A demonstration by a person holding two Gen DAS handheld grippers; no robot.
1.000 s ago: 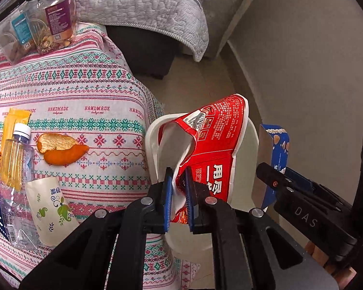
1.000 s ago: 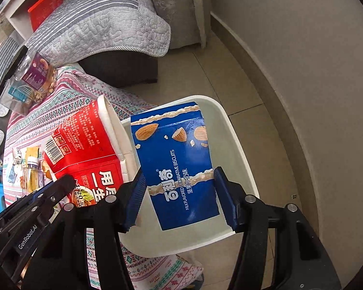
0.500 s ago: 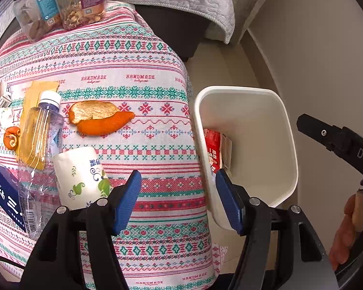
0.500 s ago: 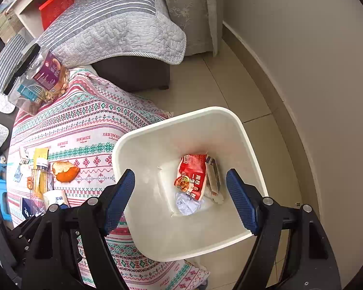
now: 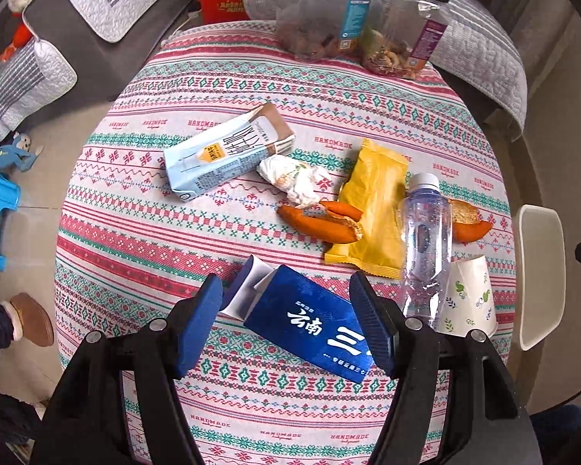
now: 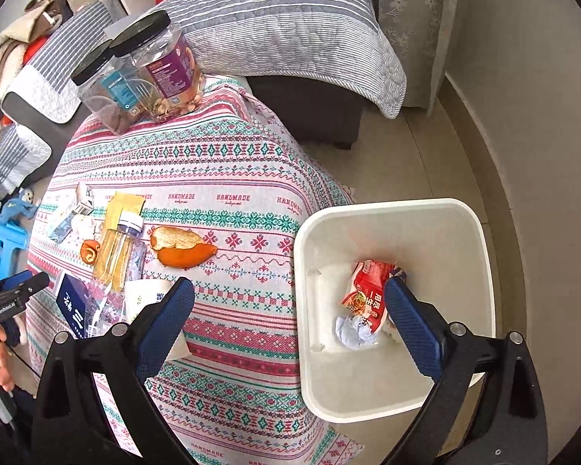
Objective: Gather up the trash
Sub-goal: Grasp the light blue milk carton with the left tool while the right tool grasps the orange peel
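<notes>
Blue claws: I hold two, both with blue-padded fingers spread wide and nothing in their grip.
My left claw (image 5: 286, 323): it hangs over one dark blue cardboard box with white lettering (image 5: 310, 329), which lies flat on the tabletop between the fingers, not touched by either as far as I can see.
My right claw (image 6: 290, 325): it hangs spread across the tabletop edge and the one white plastic trash bin (image 6: 484, 271) standing on the floor just beside it.
In the bin: one red snack wrapper (image 6: 368, 283) and one crumpled pale blue wad (image 6: 352, 329); anything more is hidden behind my finger.
Tabletop (image 5: 143, 240): round, under a red, green and white patterned cloth.
Cartons: one light blue drink carton with a brown top (image 5: 224, 151), lying on its side.
Tissue: one crumpled white tissue (image 5: 294, 180), just beside the carton.
Orange peel: two clumps, one (image 5: 321, 221) left of the wrapper, one (image 5: 468, 223) right of the bottle.
Wrappers on the cloth: one yellow snack packet (image 5: 372, 209).
Bottles: one clear plastic bottle with a white cap (image 5: 422, 240), lying partly over the packet.
Cups: one white paper cup with green leaf print (image 5: 468, 298), beside the bottle.
Jars: two clear plastic jars with black lids (image 5: 360, 15), at the far edge, side by side.
</notes>
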